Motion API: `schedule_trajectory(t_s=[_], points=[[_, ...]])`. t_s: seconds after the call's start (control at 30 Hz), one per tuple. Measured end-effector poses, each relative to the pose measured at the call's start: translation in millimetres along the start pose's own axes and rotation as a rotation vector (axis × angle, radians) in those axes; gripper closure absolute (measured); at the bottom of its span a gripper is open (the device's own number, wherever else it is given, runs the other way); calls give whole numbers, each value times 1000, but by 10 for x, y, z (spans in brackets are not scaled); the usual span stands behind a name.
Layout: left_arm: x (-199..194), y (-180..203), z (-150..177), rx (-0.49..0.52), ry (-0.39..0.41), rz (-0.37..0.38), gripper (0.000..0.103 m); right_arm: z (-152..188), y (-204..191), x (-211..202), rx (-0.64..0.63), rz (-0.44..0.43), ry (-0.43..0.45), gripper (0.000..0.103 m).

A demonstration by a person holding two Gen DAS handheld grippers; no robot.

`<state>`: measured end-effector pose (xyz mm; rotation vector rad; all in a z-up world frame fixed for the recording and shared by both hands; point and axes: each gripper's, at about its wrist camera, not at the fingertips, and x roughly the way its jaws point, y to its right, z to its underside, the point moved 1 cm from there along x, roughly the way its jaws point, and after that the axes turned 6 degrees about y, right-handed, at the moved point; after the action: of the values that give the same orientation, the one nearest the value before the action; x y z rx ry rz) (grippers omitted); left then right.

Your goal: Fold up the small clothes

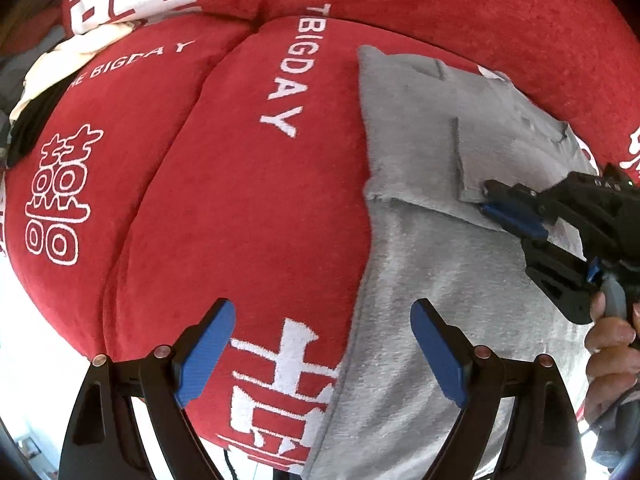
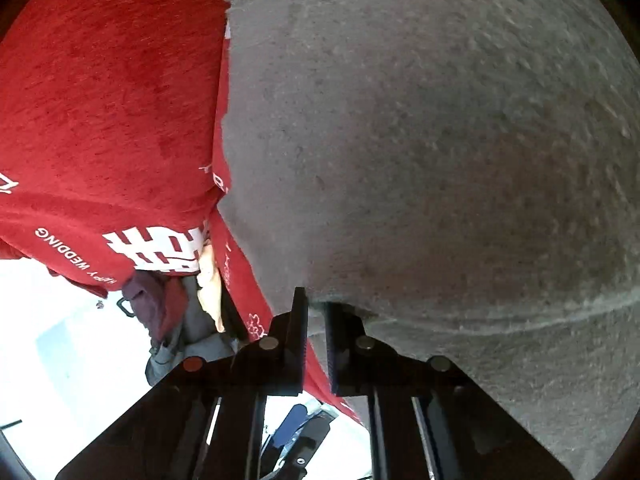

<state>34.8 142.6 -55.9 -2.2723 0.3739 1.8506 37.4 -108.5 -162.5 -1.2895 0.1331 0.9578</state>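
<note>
Grey garment pinched by right gripper
Left gripper is held wide open, empty, lower frame; the thin fold could be dropped.

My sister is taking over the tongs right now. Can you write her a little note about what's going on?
Left tongs: open, hovering over the grey garment's left edge, holding nothing.
Right tongs: shut on a fold of the grey garment.
The garment lies on the red cushion, partly folded, with flaps already turned over near the top.
More clothes are piled at the cushion's far left.
Left to do: finish this fold, flatten it, then probably fold the pile.
</note>
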Motion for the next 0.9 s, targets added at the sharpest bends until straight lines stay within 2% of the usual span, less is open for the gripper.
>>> schedule_trajectory(t_s=[0.17, 0.23, 0.33, 0.37, 0.4, 0.43, 0.47, 0.5, 0.73, 0.9], points=[[32, -19, 23, 11, -10, -11, 13, 76, -42, -5, -99, 63, -29, 95], [34, -23, 31, 11, -18, -13, 13, 77, -92, -20, -136, 74, -47, 91], [-2, 5, 29, 13, -16, -9, 13, 132, -210, -103, -240, 138, -89, 90], [-15, 21, 25, 17, -16, -10, 13, 168, -261, -172, -289, 158, -97, 87], [-30, 44, 27, 22, -15, -12, 13, 209, -305, -240, -327, 172, -100, 76], [-41, 65, 23, 26, -16, -13, 13, 240, -333, -335, -360, 188, -98, 59], [-56, 97, 20, 31, -16, -14, 13, 261, -343, -424, -383, 199, -94, 52], [-68, 125, 16, 35, -15, -15, 13, 283, -356, -541, -408, 207, -87, 51], [-180, 451, 39, 66, -8, -19, 13, 303, -223, -1325, -503, 289, -29, 51], [-278, 702, 150, 67, -1, -28, 13, 234, -42, -1789, -537, 309, -16, 51]])
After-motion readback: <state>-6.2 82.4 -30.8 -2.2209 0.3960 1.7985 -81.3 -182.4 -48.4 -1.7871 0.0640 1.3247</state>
